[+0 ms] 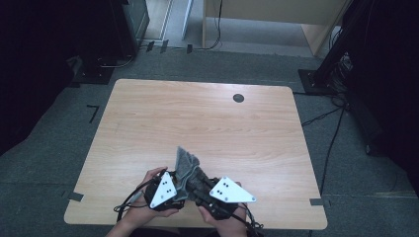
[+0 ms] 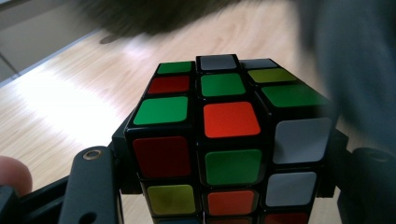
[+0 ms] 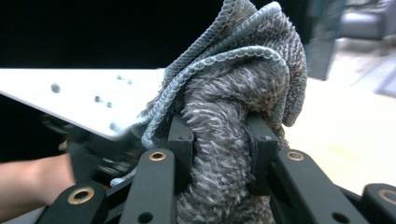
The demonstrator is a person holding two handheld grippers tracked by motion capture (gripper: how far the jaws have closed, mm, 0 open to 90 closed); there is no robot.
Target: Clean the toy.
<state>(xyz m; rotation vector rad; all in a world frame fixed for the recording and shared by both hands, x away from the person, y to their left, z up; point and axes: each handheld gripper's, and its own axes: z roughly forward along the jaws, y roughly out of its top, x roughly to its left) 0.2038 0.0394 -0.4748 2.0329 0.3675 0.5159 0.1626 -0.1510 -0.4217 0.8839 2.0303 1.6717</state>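
Low centre of high view, above the counter (image 1: 148,123): my left gripper (image 2: 224,154) had the cube (image 2: 224,140) clamped btwn its jaws, right gripper (image 3: 219,140) pinched shut on the grey cloth (image 3: 233,93). Both held, cloth beside the cube; wiping prob. barely begun, most left.

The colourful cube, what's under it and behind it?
The cube sits clamped in the left tool. Behind it lies the wooden table, and the blurry grey cloth hangs close on one side. The cube's own bulk covers whatever is directly underneath.
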